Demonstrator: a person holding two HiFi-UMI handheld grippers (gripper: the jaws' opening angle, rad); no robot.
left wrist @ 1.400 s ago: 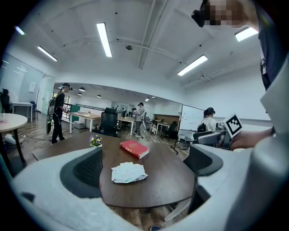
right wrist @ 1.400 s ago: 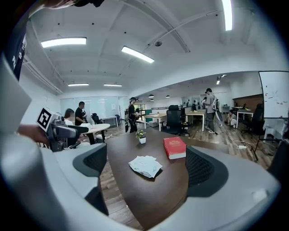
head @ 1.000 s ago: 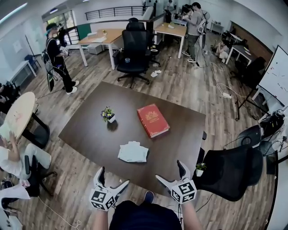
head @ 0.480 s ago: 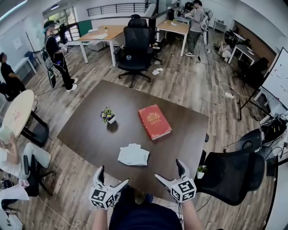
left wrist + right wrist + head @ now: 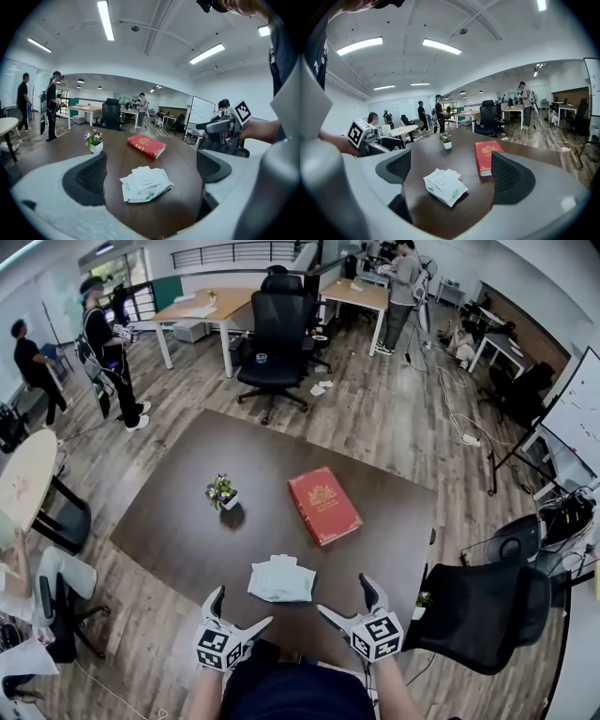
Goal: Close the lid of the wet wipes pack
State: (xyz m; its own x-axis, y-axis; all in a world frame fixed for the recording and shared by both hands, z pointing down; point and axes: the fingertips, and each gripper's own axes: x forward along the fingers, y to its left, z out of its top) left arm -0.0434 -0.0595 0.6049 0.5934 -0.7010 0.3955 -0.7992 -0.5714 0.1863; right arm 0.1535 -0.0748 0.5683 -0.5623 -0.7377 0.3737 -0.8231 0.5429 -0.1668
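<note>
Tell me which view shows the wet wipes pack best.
The left gripper view: the wet wipes pack lies close and central between the open fingers, top face visible. The right gripper view shows the pack slightly smaller. The head view shows the pack small, from above.

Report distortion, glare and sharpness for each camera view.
Head view: heavy fisheye bows the room; the wet wipes pack is sharp on the table, in even light. Left gripper view: black circular vignette, ceiling strip light blown out white. Right gripper view: same vignette and bright strip lights; the red book is clear, far people small and soft.
</note>
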